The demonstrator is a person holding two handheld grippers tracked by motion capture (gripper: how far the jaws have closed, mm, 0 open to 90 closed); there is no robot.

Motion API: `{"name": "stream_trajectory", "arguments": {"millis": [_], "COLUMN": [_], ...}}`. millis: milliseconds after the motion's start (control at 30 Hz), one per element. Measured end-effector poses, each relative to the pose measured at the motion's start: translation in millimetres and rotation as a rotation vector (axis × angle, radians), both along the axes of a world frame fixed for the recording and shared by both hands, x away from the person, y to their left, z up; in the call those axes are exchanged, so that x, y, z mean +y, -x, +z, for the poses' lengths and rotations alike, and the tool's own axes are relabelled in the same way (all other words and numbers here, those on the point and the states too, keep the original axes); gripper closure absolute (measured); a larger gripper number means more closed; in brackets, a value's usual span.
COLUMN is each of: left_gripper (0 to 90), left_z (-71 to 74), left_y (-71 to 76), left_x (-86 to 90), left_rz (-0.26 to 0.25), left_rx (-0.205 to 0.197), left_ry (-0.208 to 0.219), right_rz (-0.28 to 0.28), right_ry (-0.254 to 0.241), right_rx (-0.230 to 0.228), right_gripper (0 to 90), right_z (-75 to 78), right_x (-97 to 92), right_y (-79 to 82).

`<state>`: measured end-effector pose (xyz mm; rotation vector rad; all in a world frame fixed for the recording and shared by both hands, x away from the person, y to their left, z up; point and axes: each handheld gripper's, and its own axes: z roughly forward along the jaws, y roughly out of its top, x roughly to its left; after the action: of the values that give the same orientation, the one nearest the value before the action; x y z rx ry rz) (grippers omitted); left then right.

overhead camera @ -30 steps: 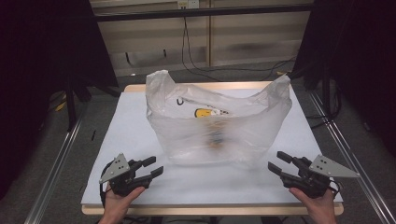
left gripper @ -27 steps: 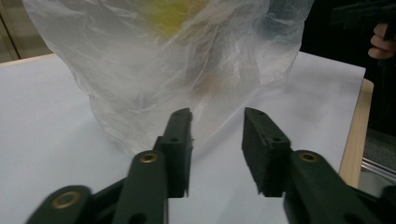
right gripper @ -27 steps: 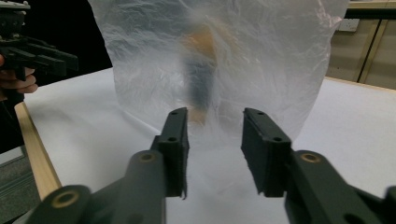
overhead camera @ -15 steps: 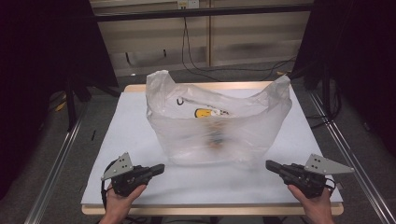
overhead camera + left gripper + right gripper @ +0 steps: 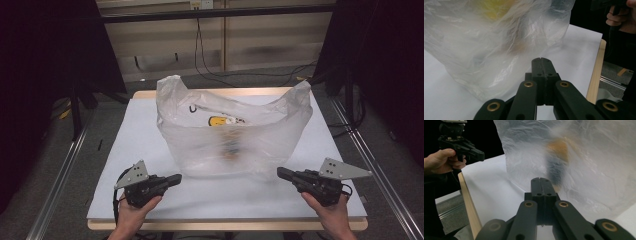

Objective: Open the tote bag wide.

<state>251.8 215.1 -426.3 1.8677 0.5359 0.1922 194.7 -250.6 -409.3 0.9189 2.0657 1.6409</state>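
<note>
A translucent white plastic bag (image 5: 232, 132) stands open-topped on the middle of the white table (image 5: 140, 135), with blurred yellow, orange and dark items inside. My left gripper (image 5: 178, 177) lies near the front left, its jaws shut with nothing between them, tips pointing at the bag's lower left corner and a short way from it. My right gripper (image 5: 280, 172) is at the front right, shut and empty, tips close to the bag's lower right edge. In the left gripper view the shut gripper (image 5: 541, 60) faces the bag (image 5: 489, 42). The right gripper (image 5: 540, 180) faces the bag (image 5: 579, 162) likewise.
The table's wooden front edge (image 5: 225, 225) runs just below both hands. Metal rails (image 5: 60, 175) flank the table on both sides. Black cables (image 5: 210, 65) trail on the floor behind the table. Dark curtains stand at left and right.
Both grippers' jaws have gone from open to shut, with nothing between them. The right gripper has shifted slightly towards the bag; the left hand has stayed in place.
</note>
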Motion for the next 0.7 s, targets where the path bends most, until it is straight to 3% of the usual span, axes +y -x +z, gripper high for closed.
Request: {"name": "stream_trajectory", "arguments": {"millis": [300, 467, 700], "left_gripper": [90.0, 90.0, 90.0], "left_z": [5.5, 14.2, 22.0], "left_y": [-3.6, -7.1, -14.2], "left_x": [-4.0, -6.5, -15.7], "left_rz": [0.002, -0.011, -0.013], "left_rx": [0.002, -0.024, -0.032], "left_ry": [0.021, 0.005, 0.014], "right_rz": [0.016, 0.028, 0.049], "right_ry": [-0.008, -0.019, -0.023], "right_rx": [-0.005, -0.007, -0.025], "right_gripper": [90.0, 90.0, 90.0], "right_z": [12.3, 19.9, 33.9], "right_x": [6.8, 9.6, 19.0], "right_y": [-8.9, -12.2, -22.7]}}
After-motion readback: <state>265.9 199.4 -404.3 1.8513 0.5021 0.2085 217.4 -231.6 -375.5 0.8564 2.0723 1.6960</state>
